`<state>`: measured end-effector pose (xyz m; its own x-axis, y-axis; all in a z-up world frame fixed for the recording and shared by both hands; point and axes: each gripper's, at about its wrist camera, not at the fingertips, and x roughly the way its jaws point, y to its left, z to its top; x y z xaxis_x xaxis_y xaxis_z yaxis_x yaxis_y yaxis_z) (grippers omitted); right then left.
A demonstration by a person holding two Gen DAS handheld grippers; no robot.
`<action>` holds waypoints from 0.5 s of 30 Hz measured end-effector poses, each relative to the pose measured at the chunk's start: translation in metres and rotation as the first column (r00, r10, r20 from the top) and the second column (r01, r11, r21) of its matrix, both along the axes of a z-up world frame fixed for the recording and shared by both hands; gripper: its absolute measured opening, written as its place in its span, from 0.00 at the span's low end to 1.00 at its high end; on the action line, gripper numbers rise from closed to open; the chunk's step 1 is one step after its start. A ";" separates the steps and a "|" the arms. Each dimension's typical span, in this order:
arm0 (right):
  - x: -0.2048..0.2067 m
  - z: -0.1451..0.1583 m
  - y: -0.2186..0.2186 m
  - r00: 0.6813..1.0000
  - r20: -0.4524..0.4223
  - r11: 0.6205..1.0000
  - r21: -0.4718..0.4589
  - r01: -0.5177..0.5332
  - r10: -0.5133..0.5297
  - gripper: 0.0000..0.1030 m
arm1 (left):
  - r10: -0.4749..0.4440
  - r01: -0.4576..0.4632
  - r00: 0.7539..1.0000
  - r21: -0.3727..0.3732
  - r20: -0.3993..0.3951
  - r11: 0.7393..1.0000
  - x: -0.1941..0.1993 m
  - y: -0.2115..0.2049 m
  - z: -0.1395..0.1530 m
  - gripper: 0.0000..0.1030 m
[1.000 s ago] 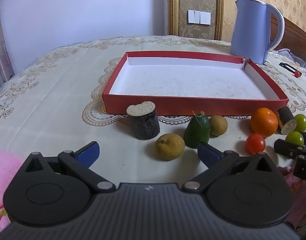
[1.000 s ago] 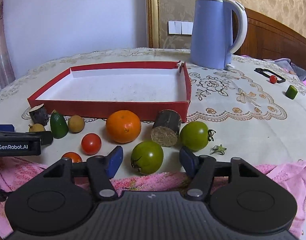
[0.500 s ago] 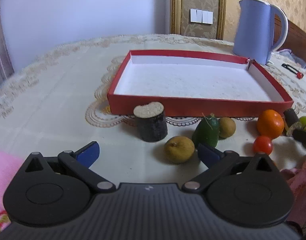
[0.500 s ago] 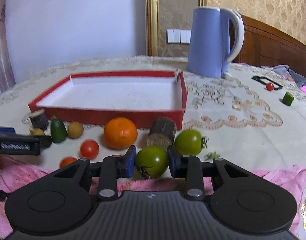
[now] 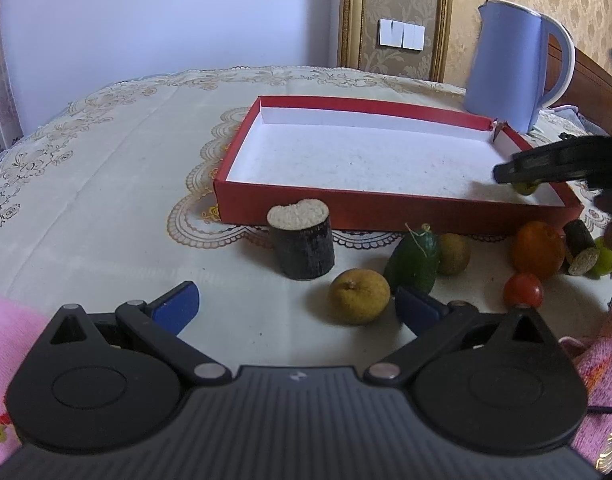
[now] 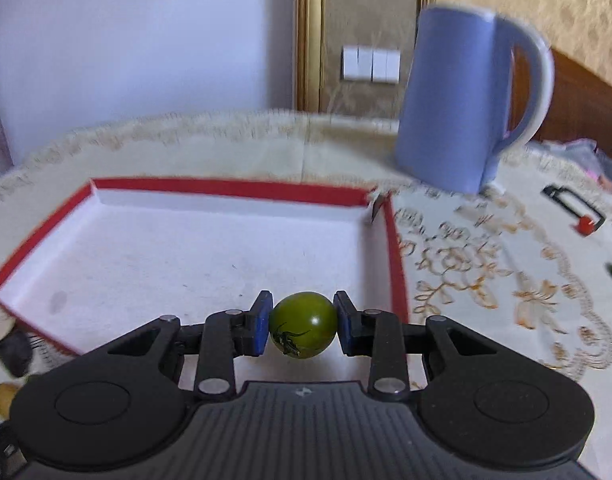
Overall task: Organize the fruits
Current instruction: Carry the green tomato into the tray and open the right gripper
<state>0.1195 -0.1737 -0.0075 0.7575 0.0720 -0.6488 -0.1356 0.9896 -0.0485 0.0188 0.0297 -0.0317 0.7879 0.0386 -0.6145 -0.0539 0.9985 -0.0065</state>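
Over the near right corner of the red tray [image 6: 397, 264], the right hand-held gripper [image 6: 303, 326] is clamped on a green tomato [image 6: 303, 325], both blue pads pressing its sides, the fruit held above the tray's white floor. From the left wrist view the same gripper [image 5: 517, 176] reaches in from the right edge with the tomato [image 5: 525, 187] peeking below its black fingers, inside the tray's [image 5: 385, 212] right end.

The left hand-held gripper [image 5: 296, 306] hangs low over the desk [image 5: 106, 200] with its jaws spread wide and nothing between them. Just ahead of it lie a yellow-brown pear [image 5: 359, 296], a small green cucumber [image 5: 413, 260] leaning beside a brown round fruit [image 5: 453, 254], and a dark cut stump of sugarcane [image 5: 302, 244] standing upright in front of the tray wall. Farther right sit an orange [image 5: 539, 250], a red tomato [image 5: 523, 290], a second sugarcane piece [image 5: 581, 246] lying on its side, and another green tomato [image 5: 603, 260]. A blue kettle [image 5: 509, 68] stands behind the tray's far right corner.
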 end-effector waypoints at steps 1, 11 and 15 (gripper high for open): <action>0.007 -0.005 0.002 1.000 -0.022 1.000 -0.012 -0.002 0.002 0.32 | 0.000 0.000 1.000 0.000 0.000 1.000 0.000 0.000 0.000 1.00; 0.001 -0.005 0.000 1.000 -0.025 1.000 0.021 -0.016 0.017 0.65 | -0.002 0.002 1.000 0.003 -0.002 1.000 0.000 -0.001 0.000 1.00; -0.042 0.013 -0.012 0.994 0.108 1.000 0.004 -0.010 0.010 0.75 | -0.003 0.003 1.000 0.002 0.000 1.000 0.000 -0.001 0.000 1.00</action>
